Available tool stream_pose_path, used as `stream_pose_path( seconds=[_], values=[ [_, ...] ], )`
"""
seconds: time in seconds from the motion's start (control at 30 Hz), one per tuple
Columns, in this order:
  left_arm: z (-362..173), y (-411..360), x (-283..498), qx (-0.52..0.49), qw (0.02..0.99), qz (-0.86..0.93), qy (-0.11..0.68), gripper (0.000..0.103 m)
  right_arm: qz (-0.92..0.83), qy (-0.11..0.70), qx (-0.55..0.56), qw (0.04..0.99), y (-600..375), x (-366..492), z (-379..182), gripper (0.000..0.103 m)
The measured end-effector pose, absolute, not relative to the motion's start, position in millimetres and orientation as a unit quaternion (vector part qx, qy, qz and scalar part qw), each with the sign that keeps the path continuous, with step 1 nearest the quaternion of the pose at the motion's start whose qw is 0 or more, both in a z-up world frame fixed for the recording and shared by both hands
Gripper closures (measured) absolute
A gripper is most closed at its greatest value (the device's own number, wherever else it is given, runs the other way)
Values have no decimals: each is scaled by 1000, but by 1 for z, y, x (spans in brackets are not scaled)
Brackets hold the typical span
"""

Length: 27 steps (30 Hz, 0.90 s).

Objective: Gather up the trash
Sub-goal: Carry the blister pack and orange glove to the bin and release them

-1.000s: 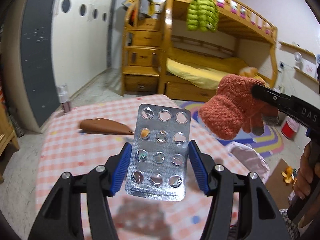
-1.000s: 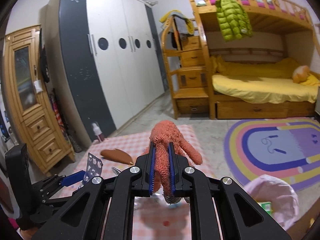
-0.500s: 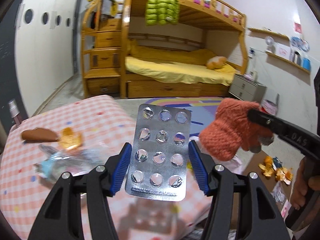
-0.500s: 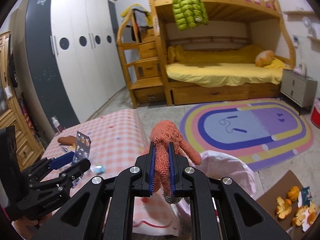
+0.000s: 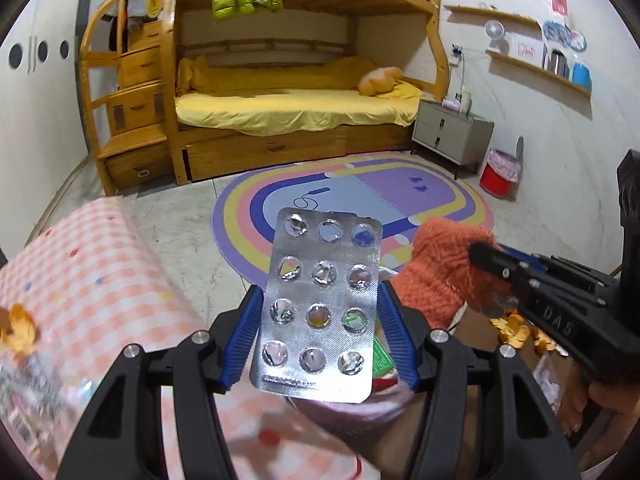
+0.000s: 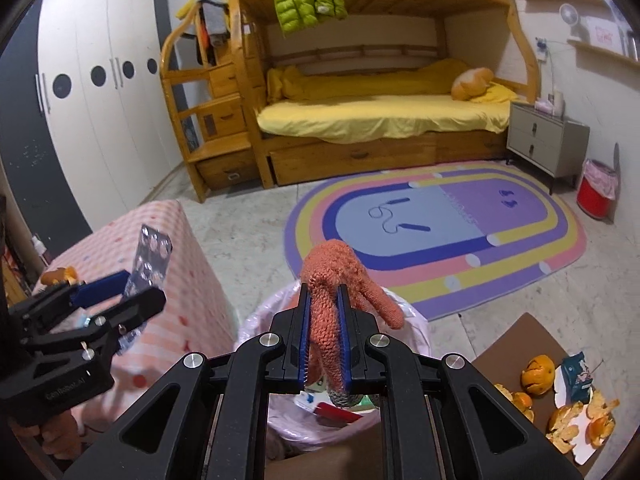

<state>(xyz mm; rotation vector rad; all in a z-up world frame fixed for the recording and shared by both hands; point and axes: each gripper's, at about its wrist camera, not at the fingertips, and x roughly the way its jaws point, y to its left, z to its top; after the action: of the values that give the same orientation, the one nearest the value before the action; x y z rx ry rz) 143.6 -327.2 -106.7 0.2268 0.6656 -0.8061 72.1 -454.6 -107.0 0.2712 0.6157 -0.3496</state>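
left gripper (image 5: 318, 336) clamps foil blister pack (image 5: 320, 304), empty pockets | right gripper (image 6: 324, 344) pinches fuzzy orange knit glove (image 6: 336, 300) | right view only: both above pink-lined bin (image 6: 416, 332); orange peels (image 6: 560, 412) on brown board

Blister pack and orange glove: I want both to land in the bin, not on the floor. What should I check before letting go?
1. Left hand-held gripper clamps the empty blister pack: ok.
2. Right hand-held gripper pinches the orange knitted glove: ok.
3. Glove hangs over the pink-lined trash bin: ok.
4. Blister pack over the bin mouth: cannot tell; from the right wrist view it looks closer to the checked tablecloth.
5. Bin has room: ok, only a few items inside.
6. Orange peels on the brown board beside the bin remain uncollected: not ok.
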Motion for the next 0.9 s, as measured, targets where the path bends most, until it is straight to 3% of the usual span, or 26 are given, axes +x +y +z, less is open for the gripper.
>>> stream_pose_path(
  seconds=[0.07,0.17,0.23,0.3,0.33,0.9],
  values=[
    [-111,-337,152,101,853,-393,327,45,-170,308,138,926,-462,76,-115,90],
    [-113,-342,161,87,852,-395,333,25,-166,312,152,923,-472,85,-124,87],
    [-112,-338,165,77,855,-392,331,23,-158,315,172,920,-477,90,-129,79],
    [-109,-333,167,74,860,-381,330,23,-156,312,179,920,-476,91,-128,62],
    [-106,-326,170,72,866,-371,328,23,-157,310,178,921,-475,90,-126,61],
    [-42,-178,154,45,921,-265,282,19,-61,265,156,950,-363,84,-33,63]
  ],
)
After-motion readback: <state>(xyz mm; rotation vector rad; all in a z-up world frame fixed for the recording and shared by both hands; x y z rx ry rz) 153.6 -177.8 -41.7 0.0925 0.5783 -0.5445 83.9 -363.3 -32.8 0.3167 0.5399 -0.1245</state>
